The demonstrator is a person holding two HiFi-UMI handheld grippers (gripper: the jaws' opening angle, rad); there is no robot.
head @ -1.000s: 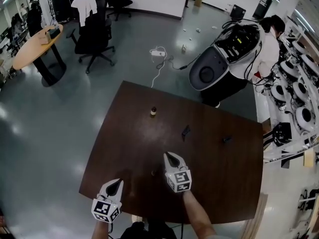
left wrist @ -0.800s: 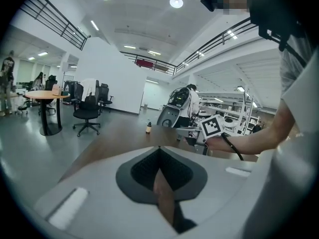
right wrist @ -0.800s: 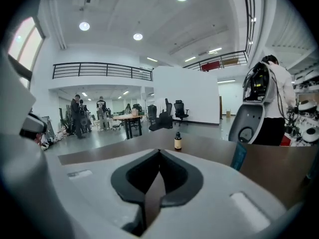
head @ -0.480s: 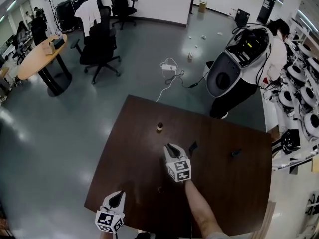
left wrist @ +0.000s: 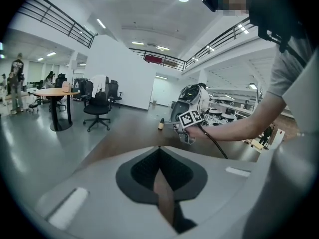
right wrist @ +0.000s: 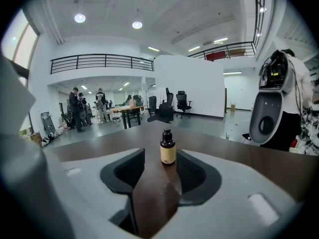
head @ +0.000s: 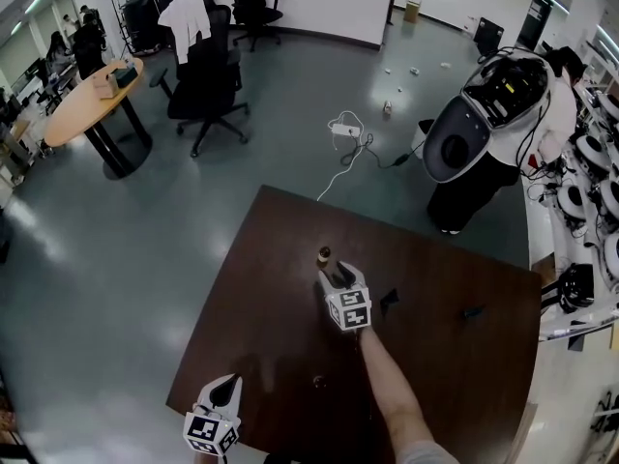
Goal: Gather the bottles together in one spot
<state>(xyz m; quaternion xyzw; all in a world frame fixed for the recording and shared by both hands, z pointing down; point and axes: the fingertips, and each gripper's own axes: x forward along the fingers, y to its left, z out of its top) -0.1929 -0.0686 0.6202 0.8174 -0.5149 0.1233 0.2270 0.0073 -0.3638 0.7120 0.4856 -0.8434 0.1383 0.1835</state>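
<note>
Right gripper view: fingers (right wrist: 123, 172) newly parted, empty (bottle (right wrist: 168, 153) just ahead); left fingers (left wrist: 143, 172) together

Reaches well out over the worktop (head: 256, 298) with the right arm (head: 387, 387), forearm bare and close to straight, grey sleeve showing at the upper end. Holds the right gripper (head: 337, 273) pointing away and slightly down, marker cube facing up. Has just been opening its jaws: now set apart, bottle (right wrist: 168, 151) upright between the tips, pads not pressing on it. Holds the left gripper (head: 224, 383) back at the near edge of the worktop, close to the body, aimed the same way, well apart from the right one. Jaws together there, nothing between. Left hand mostly cut off at the lower edge of the head view.
</note>
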